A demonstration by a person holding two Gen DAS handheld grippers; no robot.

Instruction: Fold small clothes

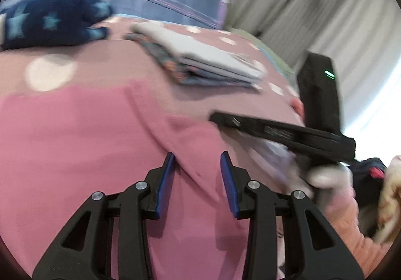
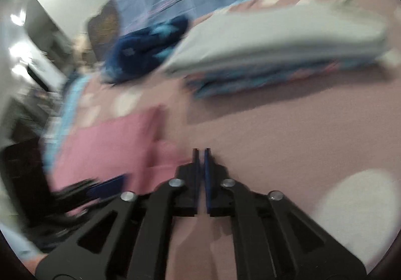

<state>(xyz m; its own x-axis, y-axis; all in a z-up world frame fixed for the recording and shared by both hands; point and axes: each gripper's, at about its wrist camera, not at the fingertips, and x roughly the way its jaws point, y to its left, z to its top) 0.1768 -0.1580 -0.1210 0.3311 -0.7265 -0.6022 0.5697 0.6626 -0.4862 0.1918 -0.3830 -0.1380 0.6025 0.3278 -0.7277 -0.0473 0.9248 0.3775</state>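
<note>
Only from the left wrist: pink garment (image 1: 100, 134) between parted jaws.

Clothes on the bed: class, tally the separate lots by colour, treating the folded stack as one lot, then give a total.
Pink: 1, the pink garment spread under the left gripper.
Dark blue with light stars: 1, the starred item.
White over blue patterned layers: 1, the folded stack.
Total: 3

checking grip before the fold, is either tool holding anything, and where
Nothing held: left tool is open over the pink knit garment; right tool is nearly shut, empty.
</note>
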